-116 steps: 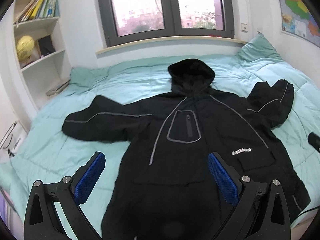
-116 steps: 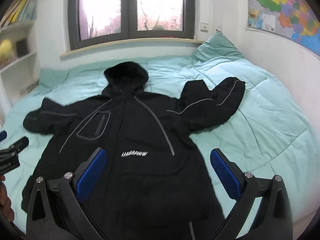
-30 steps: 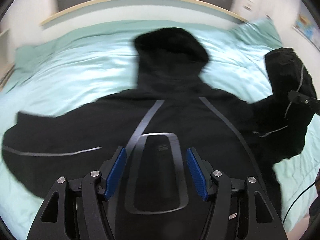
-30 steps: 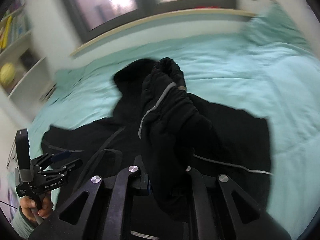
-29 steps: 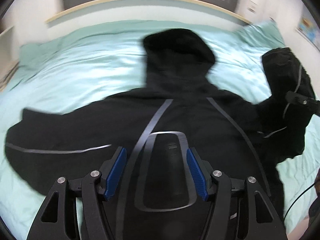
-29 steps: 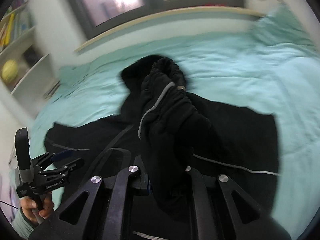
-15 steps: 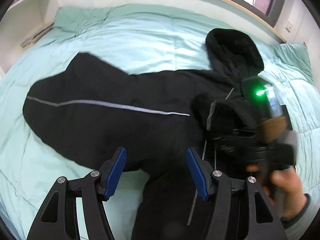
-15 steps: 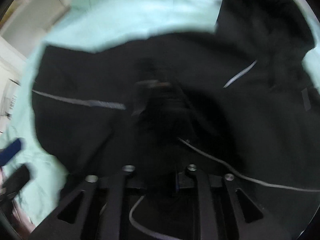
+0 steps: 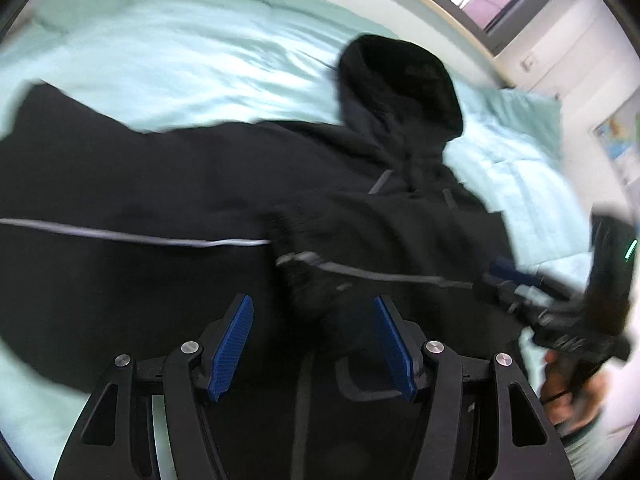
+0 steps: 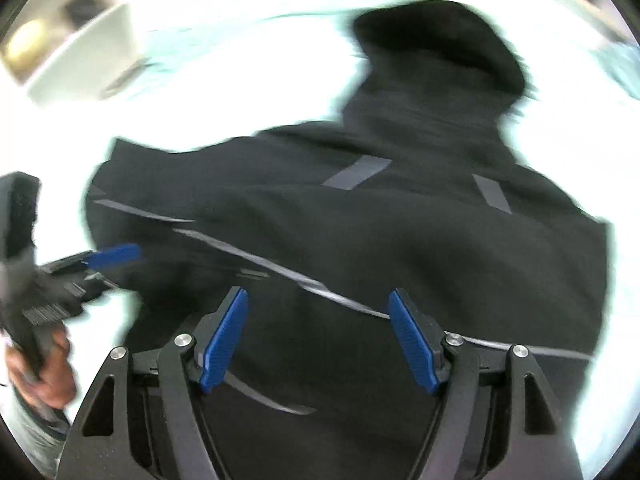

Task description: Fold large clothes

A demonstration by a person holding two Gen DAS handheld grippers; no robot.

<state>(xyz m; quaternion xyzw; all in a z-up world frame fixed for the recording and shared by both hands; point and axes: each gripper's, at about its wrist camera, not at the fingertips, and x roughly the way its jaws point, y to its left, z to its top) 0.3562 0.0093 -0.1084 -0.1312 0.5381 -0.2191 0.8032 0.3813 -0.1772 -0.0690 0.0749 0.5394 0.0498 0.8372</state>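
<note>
A black hooded jacket (image 9: 168, 184) lies on the bed, hood (image 9: 400, 80) toward the window. Its right sleeve (image 9: 380, 240) is folded across the chest; the left sleeve (image 9: 80, 208) lies stretched out to the left. My left gripper (image 9: 312, 340) is open and empty, just above the jacket near the left armpit. My right gripper (image 10: 320, 336) is open and empty over the folded sleeve (image 10: 360, 248) and also shows in the left wrist view (image 9: 516, 280). The left gripper shows at the left edge of the right wrist view (image 10: 108, 258). Both views are blurred.
The bed's mint-green quilt (image 9: 180, 48) surrounds the jacket. A green pillow (image 9: 520, 112) lies at the far right by the wall. A window sill (image 9: 440, 4) runs behind the bed. A white shelf (image 10: 72, 52) stands at the left.
My right gripper has let go of the right sleeve, which now lies across the chest, and has drawn back open. My left gripper has moved closer over the jacket.
</note>
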